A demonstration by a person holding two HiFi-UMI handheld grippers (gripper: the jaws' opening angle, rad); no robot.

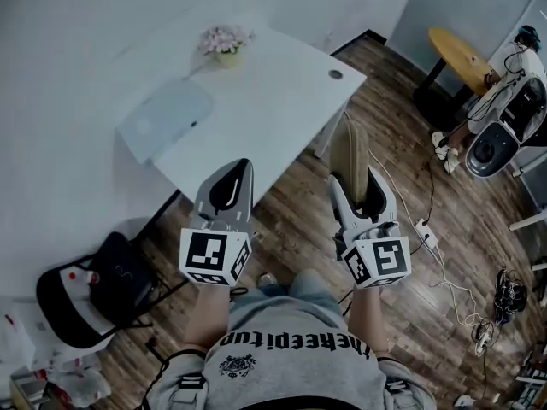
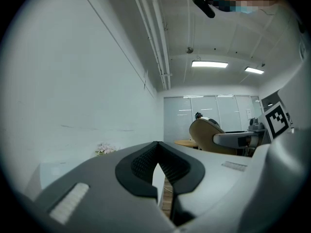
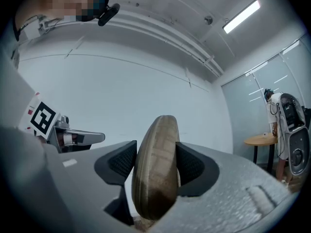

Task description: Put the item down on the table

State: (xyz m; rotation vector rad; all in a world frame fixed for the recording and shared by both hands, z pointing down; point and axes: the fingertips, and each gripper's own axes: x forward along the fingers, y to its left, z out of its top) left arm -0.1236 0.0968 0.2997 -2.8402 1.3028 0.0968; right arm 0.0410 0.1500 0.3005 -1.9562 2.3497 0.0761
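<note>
While clenched in right gripper, shows tan oval item edge-on and upright, pinched on both flat faces, poking out past jaw tips. Hangs over wood floor, not on white table just ahead-left of that gripper. Left gripper alongside, jaws pressed together w/ nothing btwn, tips by table's near edge. Farther ahead on tabletop: grey flat device, pink flower pot. Round wood table well off ahead-right.
</note>
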